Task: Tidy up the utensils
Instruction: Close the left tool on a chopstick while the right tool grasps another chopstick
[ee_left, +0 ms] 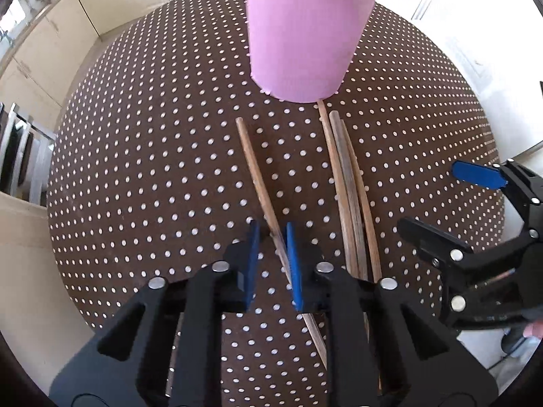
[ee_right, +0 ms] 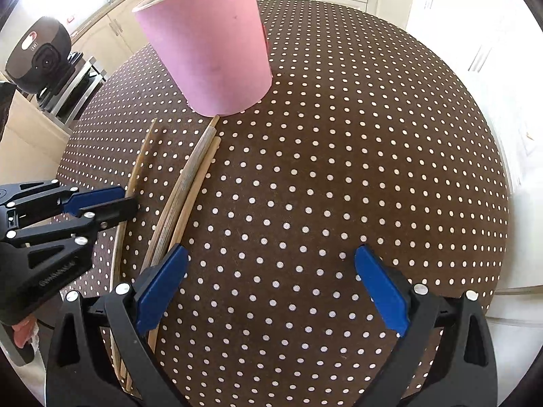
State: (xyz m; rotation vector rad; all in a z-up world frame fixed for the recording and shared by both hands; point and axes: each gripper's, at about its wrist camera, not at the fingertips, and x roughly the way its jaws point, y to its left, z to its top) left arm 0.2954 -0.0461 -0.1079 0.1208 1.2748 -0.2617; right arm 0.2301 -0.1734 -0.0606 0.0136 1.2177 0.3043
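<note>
The left hand-held gripper [ee_left: 271, 237], low in the frame, has pinched its blue pads onto a single thin, light, stiff wooden chopstick [ee_left: 253, 166] lying on the brown polka-dot tabletop [ee_left: 152, 169], gripping toward its tapered end. That slim stick will probably pivot or slip. Three more chopsticks [ee_left: 349, 186] lie beside it, below the tall pink cup [ee_left: 305, 34]. The right hand-held gripper [ee_right: 271, 288] gapes wide, empty.

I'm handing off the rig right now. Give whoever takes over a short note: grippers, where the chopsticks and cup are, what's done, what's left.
Left gripper: closed around the lone chopstick, which lies on the tablecloth.
Right gripper: open, empty, beside the bundle.
Pink cup: upright, already holding several sticks.
Three chopsticks lie together, one tip touching the cup's base.
Left: lift the gripped stick into the cup, then the other three.
</note>
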